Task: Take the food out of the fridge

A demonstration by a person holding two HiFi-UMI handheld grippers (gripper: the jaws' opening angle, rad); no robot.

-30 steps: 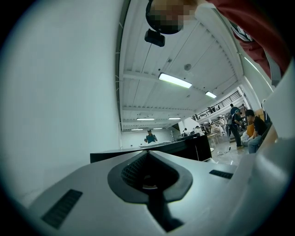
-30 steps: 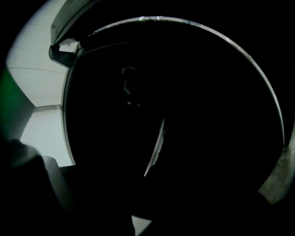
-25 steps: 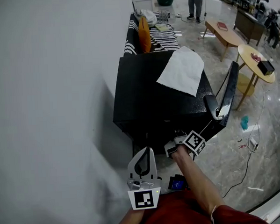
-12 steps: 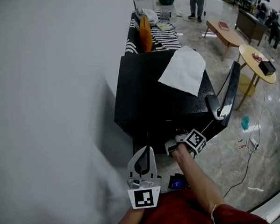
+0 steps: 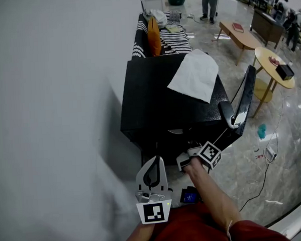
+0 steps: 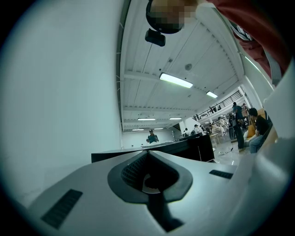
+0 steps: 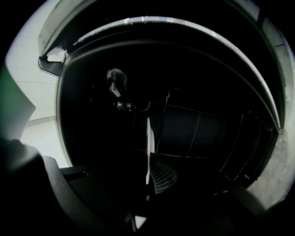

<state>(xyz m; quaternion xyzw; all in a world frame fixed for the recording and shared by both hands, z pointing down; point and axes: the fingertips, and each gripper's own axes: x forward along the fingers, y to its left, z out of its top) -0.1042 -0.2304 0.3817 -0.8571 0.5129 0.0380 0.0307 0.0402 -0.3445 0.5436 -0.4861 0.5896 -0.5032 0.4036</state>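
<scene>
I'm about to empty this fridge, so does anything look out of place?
Only the white cloth on the fridge top: it lies crooked, one corner pointing toward the open door. Nothing looks spilled or broken. Inside, the right gripper seems to pinch a plate.

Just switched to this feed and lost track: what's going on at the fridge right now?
The black fridge stands with its door open. The person's right gripper is inside it, jaws apparently closed on the rim of a white plate seen edge-on; any food on it is not visible. The left gripper is shut and empty, held back near the body.
</scene>
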